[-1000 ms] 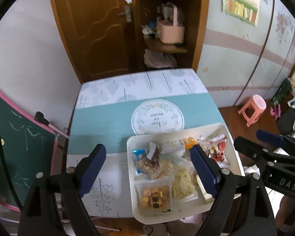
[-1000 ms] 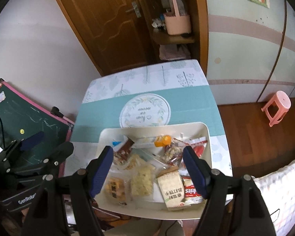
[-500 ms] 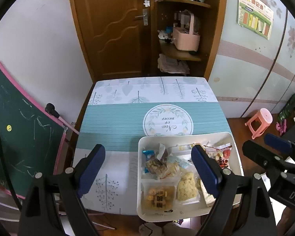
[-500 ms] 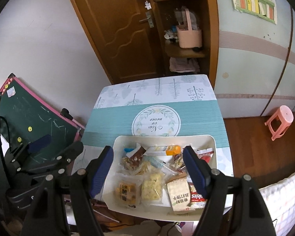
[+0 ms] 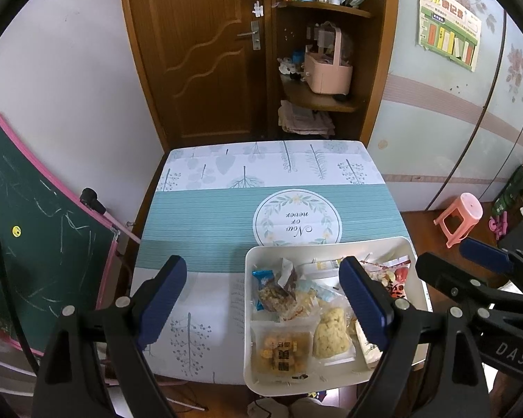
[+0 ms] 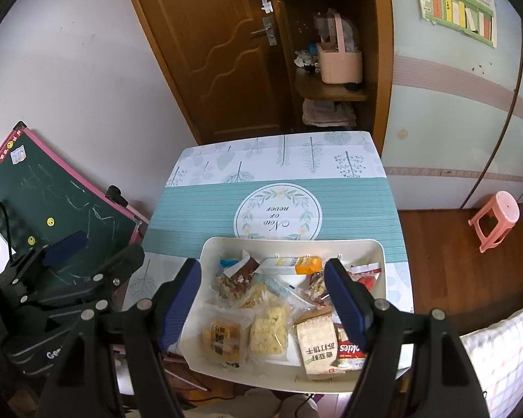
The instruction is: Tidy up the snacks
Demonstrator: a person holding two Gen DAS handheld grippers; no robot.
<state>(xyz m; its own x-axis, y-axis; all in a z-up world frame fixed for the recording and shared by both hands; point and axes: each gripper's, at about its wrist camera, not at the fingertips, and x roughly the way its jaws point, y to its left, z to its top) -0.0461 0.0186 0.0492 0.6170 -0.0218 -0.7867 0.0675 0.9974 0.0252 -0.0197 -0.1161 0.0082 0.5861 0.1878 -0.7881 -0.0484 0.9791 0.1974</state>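
Note:
A white tray (image 5: 249, 369) (image 6: 205, 254) sits at the near right part of the table, full of wrapped snacks. Among them are a yellow-orange cracker pack (image 5: 281, 350) (image 6: 223, 339), a pale puffed rice cake (image 5: 331, 334) (image 6: 269, 327), a tan biscuit pack (image 6: 319, 348), an orange-capped small carton (image 6: 298, 265) and a red-and-white bag (image 6: 366, 277). My left gripper (image 5: 266, 301) is open and empty, high above the table left of the tray's middle. My right gripper (image 6: 263, 299) is open and empty, high above the tray.
The table (image 5: 198, 209) has a teal and white leaf-print cloth with a round emblem (image 5: 297, 217). A green chalkboard (image 5: 24, 230) leans at the left. A wooden door (image 5: 198, 52), corner shelves with a pink basket (image 5: 327, 69), and a pink stool (image 5: 460, 217) lie beyond.
Both grippers have risen and pulled back, so the table and tray look smaller and more of the room shows. Both stay open. The snacks have not moved.

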